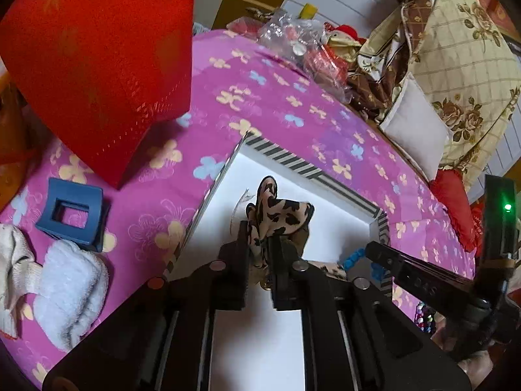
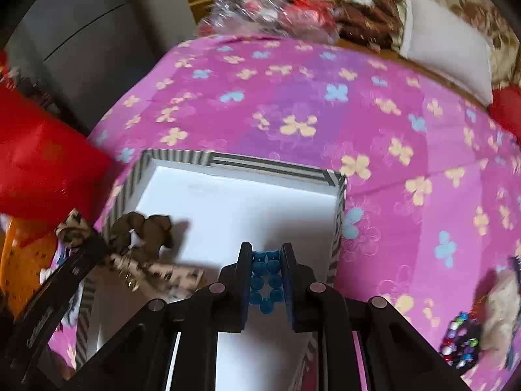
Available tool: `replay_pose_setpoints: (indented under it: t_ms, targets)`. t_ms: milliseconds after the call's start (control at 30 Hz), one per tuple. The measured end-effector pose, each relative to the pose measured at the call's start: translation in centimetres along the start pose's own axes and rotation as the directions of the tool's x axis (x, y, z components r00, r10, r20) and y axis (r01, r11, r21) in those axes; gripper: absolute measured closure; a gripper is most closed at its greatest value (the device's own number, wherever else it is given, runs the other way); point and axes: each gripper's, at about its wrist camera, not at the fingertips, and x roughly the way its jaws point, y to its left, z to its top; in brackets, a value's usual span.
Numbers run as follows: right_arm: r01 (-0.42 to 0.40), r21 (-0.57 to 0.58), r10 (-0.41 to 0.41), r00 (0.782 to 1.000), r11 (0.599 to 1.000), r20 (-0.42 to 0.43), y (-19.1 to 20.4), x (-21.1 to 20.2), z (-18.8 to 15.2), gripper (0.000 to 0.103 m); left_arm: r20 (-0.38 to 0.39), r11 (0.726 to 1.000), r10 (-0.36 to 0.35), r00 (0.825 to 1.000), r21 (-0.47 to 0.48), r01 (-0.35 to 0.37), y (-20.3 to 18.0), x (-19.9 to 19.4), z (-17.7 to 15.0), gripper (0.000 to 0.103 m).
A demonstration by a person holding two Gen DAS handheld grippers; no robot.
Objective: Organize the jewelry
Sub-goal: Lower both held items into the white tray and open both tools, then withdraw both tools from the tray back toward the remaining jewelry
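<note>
A white box with a striped rim [image 1: 286,155] [image 2: 260,163] lies open on the pink flowered bedspread. My left gripper [image 1: 260,244] is shut on a leopard-print fabric hair bow [image 1: 276,211] and holds it over the box's white floor; the bow also shows at the box's left side in the right wrist view [image 2: 143,228]. My right gripper [image 2: 266,254] is shut on a blue beaded bracelet [image 2: 266,280] above the box's near right part. The bracelet shows beside the right gripper's finger in the left wrist view [image 1: 353,257].
A red box [image 1: 97,58] stands left of the striped box. A blue square hair claw [image 1: 73,213] and white fluffy items [image 1: 68,290] lie at the left. A multicoloured beaded piece [image 2: 460,342] lies at the right. Plastic bags [image 1: 293,42], pillows and folded bedding [image 1: 456,65] are at the back.
</note>
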Motion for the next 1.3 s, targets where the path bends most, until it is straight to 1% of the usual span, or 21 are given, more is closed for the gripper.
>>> replay_pose_setpoints:
  t_ms: [33, 67, 100, 133, 167, 233, 267, 333, 400, 433, 500, 533, 667, 733, 833, 867, 933, 1000, 1033, 1100, 1300]
  targets:
    - [-0.021, 0.016, 0.021, 1.000, 1.000, -0.005, -0.3, 0.4, 0.1, 0.087, -0.006, 1.000, -0.007, 1.000, -0.008, 0.007, 0.1, 0.1, 0.0, 0.082]
    - [-0.047, 0.029, 0.047, 0.999, 0.998, -0.012, -0.5, 0.6, 0.1, 0.085, -0.011, 1.000, -0.020, 1.000, -0.015, 0.020, 0.1, 0.0, 0.1, 0.068]
    - [-0.077, 0.045, 0.078, 0.997, 0.996, -0.021, -0.8, 0.8, 0.1, 0.072, -0.012, 0.999, -0.039, 0.999, -0.021, 0.039, 0.1, -0.1, 0.0, 0.056]
    - [-0.115, 0.072, 0.117, 0.993, 0.991, -0.027, -1.1, 0.9, 0.0, 0.061, -0.009, 0.998, -0.062, 0.998, -0.027, 0.061, 0.1, -0.3, 0.0, 0.053]
    - [-0.139, 0.094, 0.142, 0.990, 0.986, -0.016, -1.5, 0.7, -0.1, 0.047, -0.006, 0.997, -0.077, 0.997, -0.027, 0.077, -0.1, -0.5, 0.0, 0.050]
    - [-0.150, 0.113, 0.150, 0.989, 0.982, 0.006, -1.8, -0.1, -0.5, 0.046, 0.011, 0.994, -0.104, 0.994, -0.013, 0.104, -0.5, -1.3, 0.0, 0.047]
    - [-0.152, 0.119, 0.152, 0.988, 0.981, 0.011, -2.0, -0.5, -0.6, 0.046, 0.020, 0.994, -0.106, 0.994, -0.004, 0.106, -0.8, -1.7, 0.1, 0.043]
    - [-0.139, 0.118, 0.137, 0.990, 0.983, 0.030, -2.4, -1.8, -1.2, 0.046, 0.042, 0.994, -0.105, 0.994, 0.017, 0.105, -1.3, -2.6, 0.0, 0.042]
    - [-0.096, 0.098, 0.092, 0.995, 0.990, 0.050, -2.6, -3.3, -2.2, 0.046, 0.053, 0.994, -0.104, 0.993, 0.028, 0.102, -1.6, -3.2, 0.0, 0.041]
    - [-0.054, 0.085, 0.049, 0.997, 0.995, 0.059, -2.9, -4.3, -3.3, 0.046, 0.058, 0.995, -0.099, 0.993, 0.029, 0.098, -1.6, -3.5, 0.0, 0.041]
    - [-0.019, 0.073, 0.015, 0.998, 0.997, 0.058, -3.2, -5.1, -4.8, 0.046, 0.060, 0.997, -0.077, 0.995, 0.030, 0.075, -1.5, -3.6, -0.1, 0.041]
    - [-0.014, 0.072, 0.011, 0.999, 0.997, 0.050, -3.5, -5.3, -5.8, 0.046, 0.052, 0.998, -0.048, 0.998, 0.029, 0.046, -1.4, -3.5, -0.1, 0.041]
    - [-0.050, 0.095, 0.049, 0.999, 0.994, 0.018, -4.3, -5.3, -9.7, 0.046, 0.011, 0.999, 0.024, 1.000, 0.030, -0.024, -0.7, -2.3, -0.7, 0.042]
    - [-0.060, 0.098, 0.059, 0.998, 0.993, 0.010, -4.2, -5.1, -11.4, 0.049, -0.028, 0.997, 0.059, 0.998, 0.043, -0.058, -0.6, -1.4, -1.1, 0.042]
    - [-0.051, 0.083, 0.052, 0.999, 0.995, -0.004, -3.6, -4.6, -13.3, 0.052, -0.067, 0.993, 0.103, 0.992, 0.067, -0.099, -0.6, -0.3, -1.7, 0.047]
    - [-0.048, 0.075, 0.049, 0.999, 0.996, -0.014, -3.3, -4.3, -13.7, 0.055, -0.076, 0.992, 0.109, 0.991, 0.072, -0.103, -0.7, 0.0, -1.9, 0.047]
    - [-0.026, 0.063, 0.028, 0.999, 0.998, -0.043, -2.9, -3.8, -14.5, 0.069, -0.100, 0.991, 0.117, 0.988, 0.073, -0.109, -0.7, 0.8, -2.3, 0.047]
    - [-0.022, 0.055, 0.025, 0.999, 0.998, -0.041, -2.5, -4.0, -15.0, 0.078, -0.116, 0.991, 0.122, 0.986, 0.075, -0.114, -0.8, 1.2, -2.5, 0.048]
    - [-0.002, 0.045, 0.004, 0.999, 0.999, -0.038, -2.2, -4.2, -15.3, 0.080, -0.121, 0.990, 0.124, 0.985, 0.078, -0.115, -1.0, 1.4, -2.6, 0.048]
    - [0.032, 0.028, -0.030, 0.998, 0.999, -0.047, -1.6, -4.5, -16.0, 0.092, -0.120, 0.989, 0.128, 0.985, 0.082, -0.119, -1.2, 1.5, -2.5, 0.048]
    - [0.053, 0.017, -0.052, 0.996, 0.998, -0.070, -0.6, -5.6, -18.5, 0.093, -0.100, 0.987, 0.140, 0.985, 0.092, -0.131, -1.6, 1.1, -2.7, 0.047]
